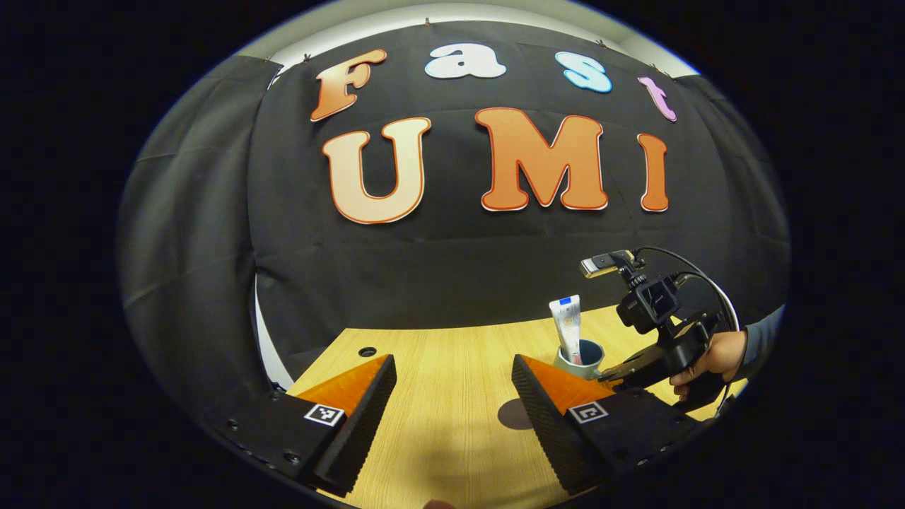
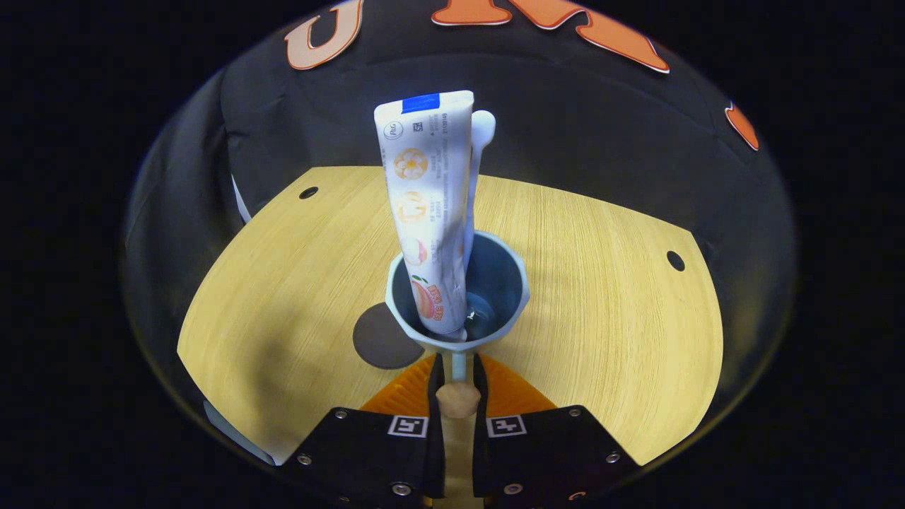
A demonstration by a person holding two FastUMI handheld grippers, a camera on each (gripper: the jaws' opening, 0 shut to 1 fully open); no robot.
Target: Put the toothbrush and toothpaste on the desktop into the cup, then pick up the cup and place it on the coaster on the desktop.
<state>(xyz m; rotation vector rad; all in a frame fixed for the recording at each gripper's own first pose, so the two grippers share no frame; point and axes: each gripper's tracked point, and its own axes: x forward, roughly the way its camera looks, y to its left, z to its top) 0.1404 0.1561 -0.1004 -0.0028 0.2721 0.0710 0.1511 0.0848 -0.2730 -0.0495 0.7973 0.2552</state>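
Left gripper view: the left gripper (image 1: pixel 452 396) sits at the bottom of the frame with its two fingers spread wide apart and only bare wooden desktop (image 1: pixel 452 424) between them. Right of centre, a grey-blue cup (image 1: pixel 581 357) stands upright on the desktop, partly hidden behind the nearer finger. A white toothpaste tube (image 1: pixel 568 324) rises out of the cup, its flat crimped end uppermost. A dark round coaster (image 1: pixel 515 414) lies flat on the wood, just below and left of the cup. At the right edge, a person's hand (image 1: pixel 710 360) in a dark sleeve holds the right gripper (image 1: pixel 622 371), which reaches in to the cup from the right; its jaws cannot be made out here.

Right gripper view: the cup (image 2: pixel 509 283) sits at the centre of the frame, seen from above its rim. The toothpaste tube (image 2: pixel 428 212) stands inside it, leaning slightly left, cap end down. A pale toothbrush (image 2: pixel 481 148) stands behind the tube, its head showing beside the tube's top. At the bottom centre, the right gripper (image 2: pixel 458 375) is closed tightly on the cup's handle (image 2: pixel 458 399), a pale wooden grip pinched between both fingers. The coaster (image 2: pixel 378 338) shows at lower left of the cup, partly covered by the cup's body; whether the cup touches it cannot be told.
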